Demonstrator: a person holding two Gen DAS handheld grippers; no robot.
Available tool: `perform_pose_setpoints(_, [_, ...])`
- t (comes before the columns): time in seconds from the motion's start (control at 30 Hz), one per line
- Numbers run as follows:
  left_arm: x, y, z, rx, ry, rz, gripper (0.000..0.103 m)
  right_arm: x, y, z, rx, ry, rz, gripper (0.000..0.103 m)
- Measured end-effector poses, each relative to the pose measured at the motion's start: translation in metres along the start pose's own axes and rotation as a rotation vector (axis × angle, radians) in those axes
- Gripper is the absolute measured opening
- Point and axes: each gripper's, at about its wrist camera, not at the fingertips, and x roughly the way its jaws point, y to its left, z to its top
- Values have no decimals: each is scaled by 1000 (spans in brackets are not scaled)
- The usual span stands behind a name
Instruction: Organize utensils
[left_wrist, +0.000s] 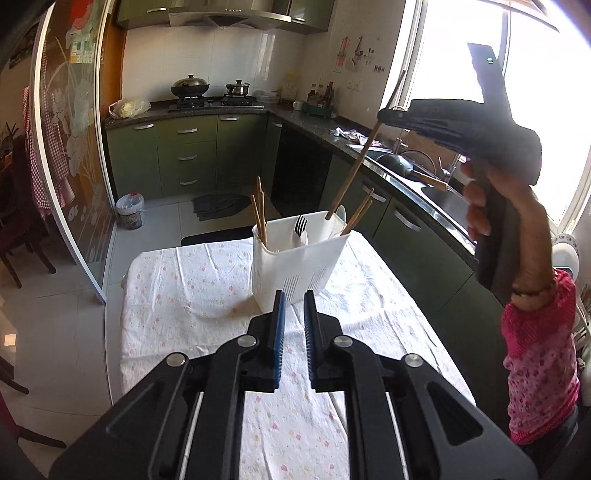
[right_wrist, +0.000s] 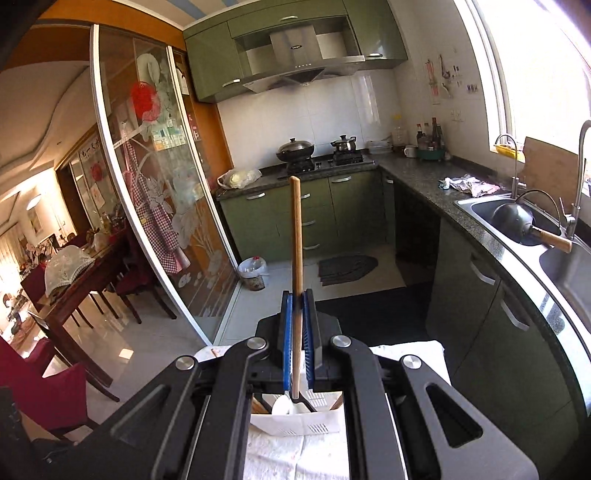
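A white plastic utensil holder (left_wrist: 295, 262) stands on the cloth-covered table (left_wrist: 192, 295). It holds wooden chopsticks (left_wrist: 258, 212) on the left, a fork (left_wrist: 300, 226) in the middle and more chopsticks (left_wrist: 358, 218) on the right. My left gripper (left_wrist: 294, 302) is open and empty, just in front of the holder. My right gripper (right_wrist: 297, 299) is shut on a long wooden-handled utensil (right_wrist: 296, 236); in the left wrist view that utensil (left_wrist: 352, 173) slants down into the holder's right compartment. The holder (right_wrist: 295, 421) shows below the right gripper.
Green kitchen cabinets and a dark counter (left_wrist: 417, 177) with a sink (right_wrist: 517, 218) run along the right, close to the table's edge. A stove with pots (left_wrist: 207, 94) is at the back. A bin (left_wrist: 130, 211) and a floor mat (left_wrist: 218, 206) lie beyond the table.
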Motion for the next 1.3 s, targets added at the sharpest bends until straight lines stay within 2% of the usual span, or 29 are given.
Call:
perform_pose_setpoints(0.17, [-9, 5, -39, 9, -37, 25, 10, 46, -2, -35, -31, 58, -38, 7])
perform_pose_setpoints(0.3, [-6, 8, -56, -2, -53, 39, 10, 72, -3, -66, -58, 99, -61, 7])
perform_pose_setpoints(0.37, [-2, 10, -59, -20, -57, 39, 16, 80, -4, -81, -68, 110, -59, 7])
perform_pose_setpoints(0.43, [3, 10, -62, -32, -71, 42, 28, 84, -2, -94, -80, 111, -64, 7])
perform_pose_setpoints(0.5, [7, 8, -63, -37, -92, 65, 31, 87, 0, -105, -96, 110, -60, 7])
perform_pose_setpoints(0.57, [11, 3, -66, -35, -97, 77, 33, 85, 2, -112, -101, 92, -57, 32])
perform_pose_setpoints(0.6, [11, 1, -67, -35, -104, 83, 38, 82, 2, -115, -107, 80, -53, 54])
perform_pose_setpoints(0.63, [12, -1, -69, -32, -114, 92, 47, 78, 3, -118, -114, 65, -55, 64])
perform_pose_setpoints(0.67, [11, -3, -69, -30, -130, 105, 51, 74, 4, -119, -118, 53, -55, 67])
perform_pose_setpoints(0.7, [9, -5, -70, -26, -150, 119, 59, 66, 4, -122, -119, 43, -50, 69])
perform_pose_setpoints(0.73, [7, -7, -71, -17, -170, 135, 68, 58, 3, -123, -115, 31, -47, 75])
perform_pose_setpoints(0.77, [4, -10, -72, -5, -190, 151, 73, 46, 2, -125, -107, 13, -33, 82])
perform_pose_setpoints(0.83, [-4, -16, -75, 14, -235, 180, 90, 13, 2, -132, -102, -37, -33, 89])
perform_pose_setpoints(0.9, [-13, -22, -79, 28, -279, 211, 93, -28, 3, -146, -111, -105, -42, 97])
perform_pose_setpoints(1.07, [-21, -27, -93, 8, -292, 206, 96, -128, 10, -201, -138, -237, -109, 98])
perform_pose_setpoints(1.23, [-26, -28, -112, 0, -306, 264, 96, -189, 12, -268, -137, -315, -195, 99])
perform_pose_setpoints(1.3, [-27, -27, -119, 2, -309, 299, 96, -200, 8, -290, -120, -313, -214, 99])
